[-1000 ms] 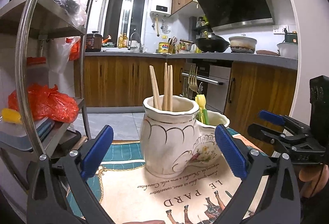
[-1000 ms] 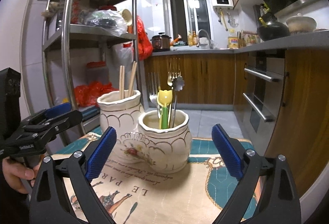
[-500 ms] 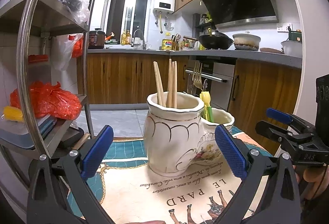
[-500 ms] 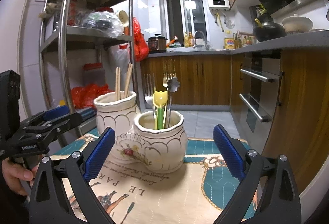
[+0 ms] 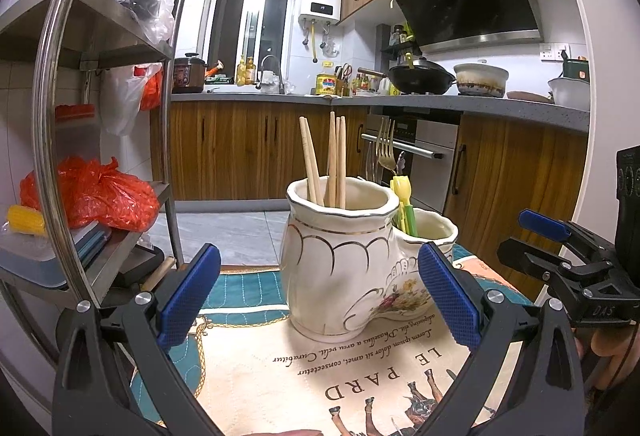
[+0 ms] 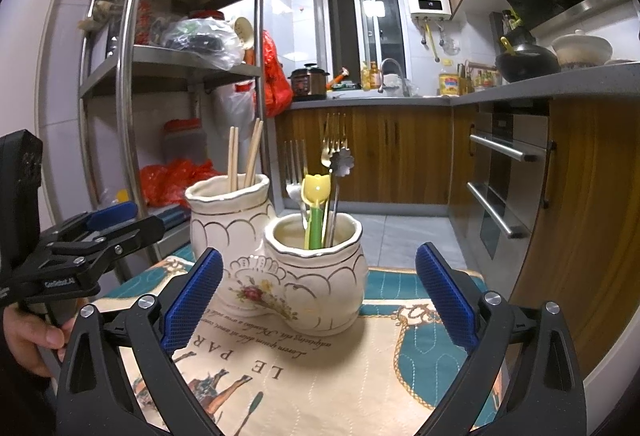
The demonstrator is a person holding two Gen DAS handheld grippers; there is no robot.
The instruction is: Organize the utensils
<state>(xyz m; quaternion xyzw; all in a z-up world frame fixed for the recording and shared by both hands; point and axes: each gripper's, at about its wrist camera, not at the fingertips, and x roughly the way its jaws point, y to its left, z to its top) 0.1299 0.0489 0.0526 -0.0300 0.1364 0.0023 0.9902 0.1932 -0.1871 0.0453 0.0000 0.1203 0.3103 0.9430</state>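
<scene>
Both of my tools are up off the surface and empty right now: the left tool [image 5: 318,300] has its blue pads spread wide with the double ceramic holder [image 5: 352,268] framed between them, touching nothing, and the right tool [image 6: 318,300] is spread just as wide, facing the same holder from the other side. Looking at the sorting, the taller pot [image 6: 230,220] carries the wooden chopsticks [image 5: 326,160], all standing upright together, and the lower pot [image 6: 316,256] joined to it holds the metal forks [image 6: 334,140], a flower-headed metal piece [image 6: 342,162] and the yellow-and-green tulip-shaped utensil [image 6: 316,204]. So chopsticks in one compartment, cutlery in the other. On the printed cloth [image 6: 340,364] covering the surface I see nothing loose lying about, at least in the part these two views take in; the near edge is hidden behind my own tool frames. My read is that the job is at or very near its end, with every utensil I can find already standing in a pot. If anything is left, it sits outside these views.
</scene>
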